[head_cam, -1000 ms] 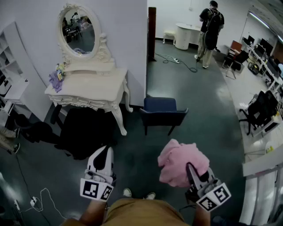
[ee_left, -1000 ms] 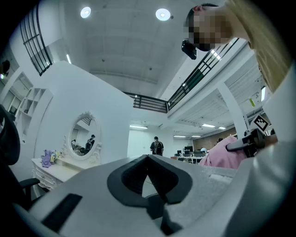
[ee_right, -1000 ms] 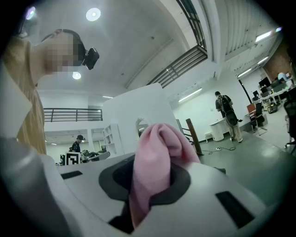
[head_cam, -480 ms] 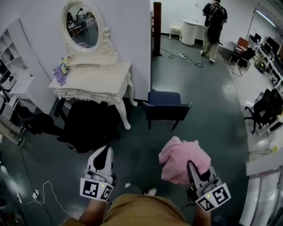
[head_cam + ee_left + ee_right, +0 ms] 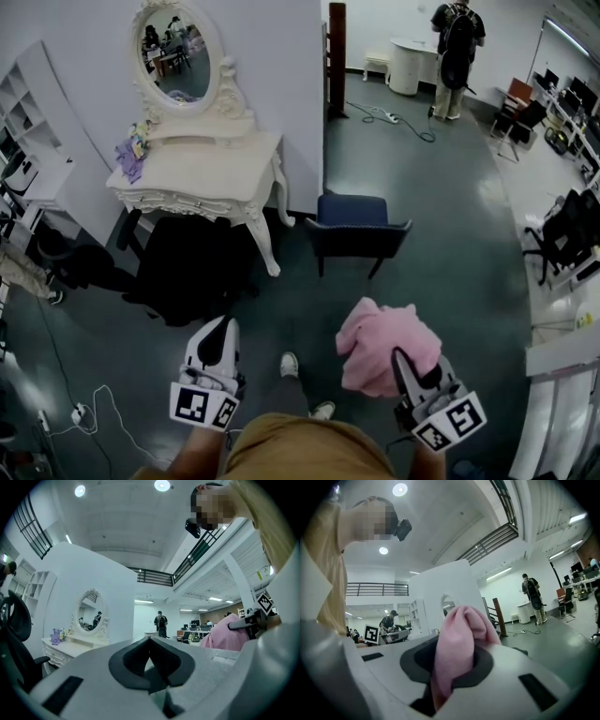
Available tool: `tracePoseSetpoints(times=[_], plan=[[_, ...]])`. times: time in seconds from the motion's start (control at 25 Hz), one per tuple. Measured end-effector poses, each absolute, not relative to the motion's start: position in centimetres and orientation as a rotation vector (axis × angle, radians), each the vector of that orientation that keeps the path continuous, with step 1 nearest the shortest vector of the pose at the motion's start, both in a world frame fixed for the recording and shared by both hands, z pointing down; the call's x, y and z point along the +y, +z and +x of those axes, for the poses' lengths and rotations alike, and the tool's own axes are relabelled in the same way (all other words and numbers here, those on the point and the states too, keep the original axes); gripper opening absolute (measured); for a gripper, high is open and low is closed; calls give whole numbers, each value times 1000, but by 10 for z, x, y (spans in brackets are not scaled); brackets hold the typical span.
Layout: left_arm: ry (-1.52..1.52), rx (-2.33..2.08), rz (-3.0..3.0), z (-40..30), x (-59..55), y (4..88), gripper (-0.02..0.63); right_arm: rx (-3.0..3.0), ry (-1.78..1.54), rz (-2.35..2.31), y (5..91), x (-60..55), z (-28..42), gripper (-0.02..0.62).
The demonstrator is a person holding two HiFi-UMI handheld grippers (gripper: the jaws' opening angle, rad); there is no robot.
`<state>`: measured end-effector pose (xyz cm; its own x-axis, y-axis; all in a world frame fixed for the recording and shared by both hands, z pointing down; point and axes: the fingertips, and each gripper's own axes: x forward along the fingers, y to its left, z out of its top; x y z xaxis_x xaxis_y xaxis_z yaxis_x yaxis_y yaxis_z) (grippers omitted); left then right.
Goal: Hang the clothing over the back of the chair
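Note:
A bunched pink garment [image 5: 386, 342] is clamped in my right gripper [image 5: 405, 361] at the lower right of the head view; in the right gripper view the pink cloth [image 5: 457, 644] fills the space between the jaws. My left gripper [image 5: 222, 330] is at the lower left, its jaws together with nothing in them, as the left gripper view [image 5: 150, 641] also shows. A dark blue chair [image 5: 358, 228] stands ahead on the floor, its back toward me, well beyond both grippers.
A white dressing table [image 5: 202, 173] with an oval mirror [image 5: 176, 58] stands left of the chair, with a black office chair [image 5: 183, 272] under it. A white partition wall [image 5: 281, 75] rises behind. A person [image 5: 455, 52] stands far off. Cables [image 5: 89, 412] lie at lower left.
The view has shifted slightly, with the chair and dressing table a little nearer. Both grippers hold the same pose, and the pink garment stays gripped.

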<state>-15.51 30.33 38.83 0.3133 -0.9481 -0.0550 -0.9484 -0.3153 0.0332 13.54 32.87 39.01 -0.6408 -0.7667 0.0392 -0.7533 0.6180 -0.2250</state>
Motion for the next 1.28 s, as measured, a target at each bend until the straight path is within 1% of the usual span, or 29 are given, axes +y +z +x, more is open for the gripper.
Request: tracePoseSetpoints(times=[0.32,0.76,0.96,1.28], plan=[[142,1772,-2617,-148,221,402,3,2785,-349,-1340,395,264,126,55],[224,1652,-2694,-167,17,399,3,2846,-386,-1402,399,94,86,57],[214,1576,-2759,-176,-53,401,3,2871,-442,-1461,410,45,67,57],[159,1448,-2863,-128,-122,414,3,2844,-571,-1444,430,2,70,57]])
